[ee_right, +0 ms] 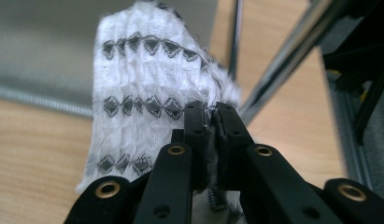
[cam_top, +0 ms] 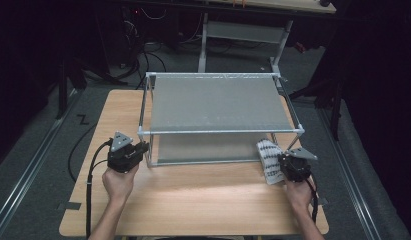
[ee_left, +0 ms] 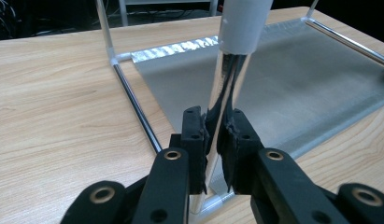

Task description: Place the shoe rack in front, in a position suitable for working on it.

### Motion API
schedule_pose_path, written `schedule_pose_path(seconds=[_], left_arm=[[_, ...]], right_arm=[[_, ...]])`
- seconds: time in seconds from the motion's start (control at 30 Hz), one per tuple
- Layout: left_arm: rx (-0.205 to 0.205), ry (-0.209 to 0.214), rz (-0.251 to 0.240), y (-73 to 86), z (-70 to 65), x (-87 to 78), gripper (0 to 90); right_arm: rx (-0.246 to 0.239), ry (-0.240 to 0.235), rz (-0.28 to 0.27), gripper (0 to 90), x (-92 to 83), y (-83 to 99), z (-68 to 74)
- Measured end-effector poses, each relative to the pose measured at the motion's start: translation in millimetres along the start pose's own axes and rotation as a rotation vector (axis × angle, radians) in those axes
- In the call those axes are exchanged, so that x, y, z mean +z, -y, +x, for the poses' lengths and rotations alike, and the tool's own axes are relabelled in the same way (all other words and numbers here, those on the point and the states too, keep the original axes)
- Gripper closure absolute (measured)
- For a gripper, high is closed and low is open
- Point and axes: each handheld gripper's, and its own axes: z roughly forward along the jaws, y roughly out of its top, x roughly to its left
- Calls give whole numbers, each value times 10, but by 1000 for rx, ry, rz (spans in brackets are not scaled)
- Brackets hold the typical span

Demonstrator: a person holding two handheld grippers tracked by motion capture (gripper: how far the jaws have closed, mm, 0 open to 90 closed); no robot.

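Right now your left tool [ee_left: 212,140] is clamped tight on the shiny front corner post [ee_left: 225,93] of the metal rack [cam_top: 220,131], which stands on the wooden worktop [cam_top: 193,200]. Your right tool [ee_right: 212,123] is squeezed shut on the edge of the white cloth [ee_right: 143,93] with rows of little black diamonds, and the cloth hangs from it just beside the rack's front right corner, with its lower end close to the worktop. Grey mesh [cam_top: 213,102] is stretched across the top of the rack.
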Motion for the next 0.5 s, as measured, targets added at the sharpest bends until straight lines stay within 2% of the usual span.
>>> schedule_pose_path(seconds=[0.17,0.5], left_arm=[[-11,-1,4,-5,-1,1,798],[-14,-7,10,-11,-8,3,798]], right_arm=[[-5,29,-57,849,-231,-146,-116],[-3,39,-122,850,-488,-288,-207]])
